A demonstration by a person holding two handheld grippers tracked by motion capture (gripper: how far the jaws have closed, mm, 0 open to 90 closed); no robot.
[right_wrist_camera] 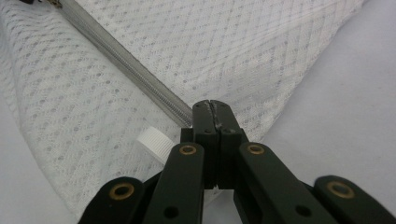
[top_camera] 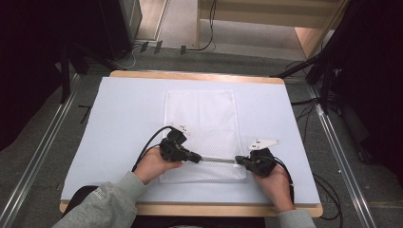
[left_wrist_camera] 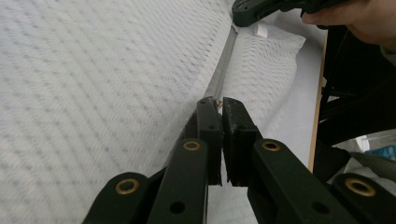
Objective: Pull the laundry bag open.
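Observation:
A white mesh bag (top_camera: 199, 118) lies flat on the white table (top_camera: 123, 123), its grey zipper (top_camera: 218, 160) running across near the front end. My left gripper (top_camera: 196, 158) is shut on the small zipper pull (left_wrist_camera: 217, 102), partway along the zipper (left_wrist_camera: 219, 77). At the zipper's right end my right gripper (top_camera: 239, 161) is shut on the bag's edge, its jaws pressed together over the mesh (right_wrist_camera: 261, 60) beside the zipper (right_wrist_camera: 126, 65). The two grippers point at each other along the zipper line.
A small white tag (right_wrist_camera: 156, 142) sticks out of the bag by the right gripper. The table's wooden front edge (top_camera: 190, 209) lies just behind the hands. Dark stands and cables (top_camera: 328, 71) surround the table on the floor.

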